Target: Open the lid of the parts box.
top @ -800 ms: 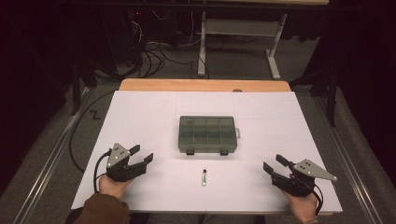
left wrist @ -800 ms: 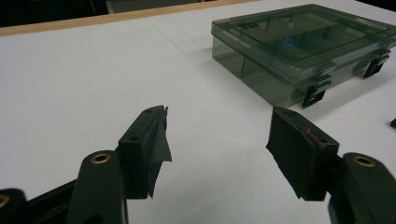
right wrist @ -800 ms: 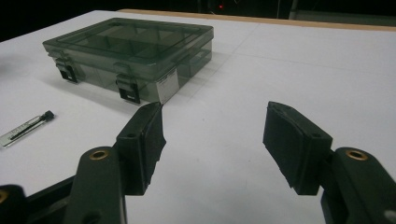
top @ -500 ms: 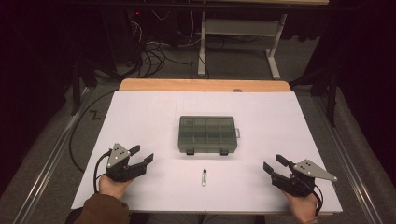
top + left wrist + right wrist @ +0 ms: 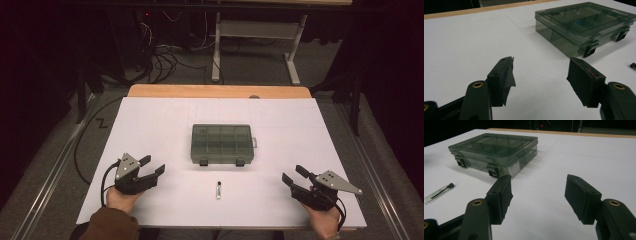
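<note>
two grippers flank a wide white table [image 5: 150,120] that takes up the middle of the high view, its far edge a strip of bare wood along the top. a grey, see-through compartment box [image 5: 222,144] sits near the centre of the white surface, lid down, with two dark latches on its near side. in the left gripper view the box [image 5: 584,22] lies in the upper right of the frame; in the right gripper view it [image 5: 494,150] lies in the upper left, a small white label on its near wall.

the left gripper [image 5: 148,168] rests at the lower left of the high view, held in a hand with a brown sleeve at the bottom edge, a grey three-cornered plate on top and a black cable looping off to its left. its jaws stand wide apart with bare table between them, as its own view shows [image 5: 540,75]. the right gripper [image 5: 295,176] sits at the lower right, also plate-topped, jaws wide and gripping nothing, white surface between them in its own view [image 5: 537,192]. both are well apart from the box.

smallest is a slim clear vial [image 5: 218,189] with a dark cap, lying flat below the box, between the two grippers and touched by neither. in the right gripper view it [image 5: 437,192] lies at the left edge.
</note>
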`<act>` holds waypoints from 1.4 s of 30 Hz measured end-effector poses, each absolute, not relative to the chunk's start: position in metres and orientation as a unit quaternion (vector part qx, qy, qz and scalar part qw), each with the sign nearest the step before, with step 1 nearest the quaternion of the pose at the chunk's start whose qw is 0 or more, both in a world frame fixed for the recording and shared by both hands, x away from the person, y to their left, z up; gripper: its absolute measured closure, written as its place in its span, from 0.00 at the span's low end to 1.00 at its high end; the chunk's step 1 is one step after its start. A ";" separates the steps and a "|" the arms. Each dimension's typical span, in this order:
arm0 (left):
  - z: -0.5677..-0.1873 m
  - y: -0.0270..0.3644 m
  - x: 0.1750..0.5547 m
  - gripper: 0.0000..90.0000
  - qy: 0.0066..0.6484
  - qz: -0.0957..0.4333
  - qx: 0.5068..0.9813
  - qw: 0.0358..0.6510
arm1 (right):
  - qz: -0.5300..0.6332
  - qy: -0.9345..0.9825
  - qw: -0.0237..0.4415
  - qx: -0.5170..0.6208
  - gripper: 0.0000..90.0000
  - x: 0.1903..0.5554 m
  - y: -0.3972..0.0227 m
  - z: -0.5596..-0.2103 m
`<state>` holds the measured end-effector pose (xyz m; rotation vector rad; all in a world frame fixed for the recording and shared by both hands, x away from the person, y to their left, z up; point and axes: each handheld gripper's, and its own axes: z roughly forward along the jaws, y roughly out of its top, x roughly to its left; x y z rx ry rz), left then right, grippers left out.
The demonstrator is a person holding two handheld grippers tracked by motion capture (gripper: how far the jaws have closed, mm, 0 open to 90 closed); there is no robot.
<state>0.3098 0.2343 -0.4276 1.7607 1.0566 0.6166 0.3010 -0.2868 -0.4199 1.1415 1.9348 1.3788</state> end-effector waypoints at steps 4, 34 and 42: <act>-0.428 0.234 0.310 0.41 0.434 0.252 0.720 0.480 | 0.508 0.707 0.258 0.419 0.45 0.300 -0.286 -0.419; -0.425 0.224 0.320 0.42 0.420 0.254 0.726 0.482 | 0.517 0.703 0.246 0.421 0.49 0.312 -0.279 -0.418; -0.425 0.220 0.324 0.42 0.414 0.254 0.731 0.479 | 0.516 0.707 0.245 0.417 0.49 0.315 -0.275 -0.419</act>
